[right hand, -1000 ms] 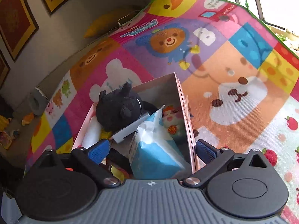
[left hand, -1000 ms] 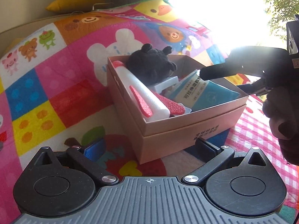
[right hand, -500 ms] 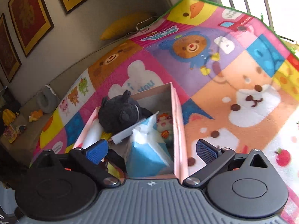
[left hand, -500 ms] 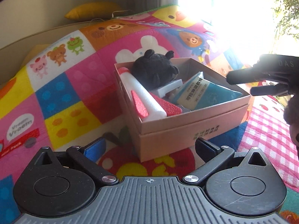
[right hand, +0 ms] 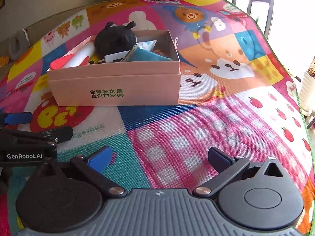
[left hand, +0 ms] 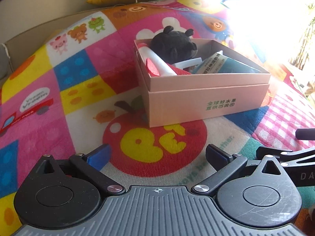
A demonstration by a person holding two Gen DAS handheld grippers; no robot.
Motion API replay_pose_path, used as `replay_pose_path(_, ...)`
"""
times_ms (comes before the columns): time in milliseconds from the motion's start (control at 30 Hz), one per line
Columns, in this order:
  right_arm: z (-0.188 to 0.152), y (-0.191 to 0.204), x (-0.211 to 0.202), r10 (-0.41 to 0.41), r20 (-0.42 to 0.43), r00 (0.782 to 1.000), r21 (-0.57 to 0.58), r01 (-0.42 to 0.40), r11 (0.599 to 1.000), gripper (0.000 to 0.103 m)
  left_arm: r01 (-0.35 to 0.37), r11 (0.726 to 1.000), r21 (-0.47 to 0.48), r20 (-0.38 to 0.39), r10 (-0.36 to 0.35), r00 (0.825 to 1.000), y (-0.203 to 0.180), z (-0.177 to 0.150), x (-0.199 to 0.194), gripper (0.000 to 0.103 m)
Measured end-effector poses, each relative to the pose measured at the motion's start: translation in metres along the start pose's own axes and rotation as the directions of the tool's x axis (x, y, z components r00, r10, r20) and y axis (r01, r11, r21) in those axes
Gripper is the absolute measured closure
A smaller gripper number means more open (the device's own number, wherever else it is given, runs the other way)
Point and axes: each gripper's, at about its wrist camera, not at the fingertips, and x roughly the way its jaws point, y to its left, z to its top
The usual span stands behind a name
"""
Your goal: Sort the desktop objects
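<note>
Both handheld grippers look like the same build. The left gripper (left hand: 157, 155) has a ribbed grey centre plate with a little crosshair mark at the top, and a big round black housing on either side, each with a raised disc in the middle. Black link arms run forward from silver screw heads to the fingers, which have blue pads (left hand: 99, 154). The right housing is pretty scratched up. The right gripper (right hand: 160, 157) is the same deal: grey ribbed plate, black housings, silver pivots. In that view, the other unit's black side reads "GenRobot.AI" in white lettering.
</note>
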Motion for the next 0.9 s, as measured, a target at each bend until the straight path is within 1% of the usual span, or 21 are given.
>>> replay_pose_path(67, 0.004, -0.002, 0.004, -0.021, 0.001, 1.000, 0.021, 0.021, 1.000, 0.000, -0.018, 1.000, 0.004, 0.002, 0.018, 1.000, -0.004, 0.000, 0.000, 0.000)
replay_pose_path(133, 0.008, -0.005, 0.009, -0.033, 0.010, 0.999, 0.033, 0.033, 0.999, 0.000, -0.018, 1.000, -0.012, 0.000, 0.018, 1.000, -0.003, 0.002, 0.003, 0.000)
replay_pose_path(333, 0.008, -0.009, 0.016, -0.036, 0.067, 0.997, 0.037, 0.034, 0.999, 0.000, -0.026, 0.999, -0.022, 0.003, 0.026, 1.000, -0.002, 0.005, 0.008, 0.000)
replay_pose_path(900, 0.008, -0.009, 0.017, -0.037, 0.068, 0.997, 0.036, 0.035, 0.999, 0.000, -0.027, 0.999, -0.021, 0.003, 0.027, 1.000, -0.001, 0.005, 0.008, 0.000)
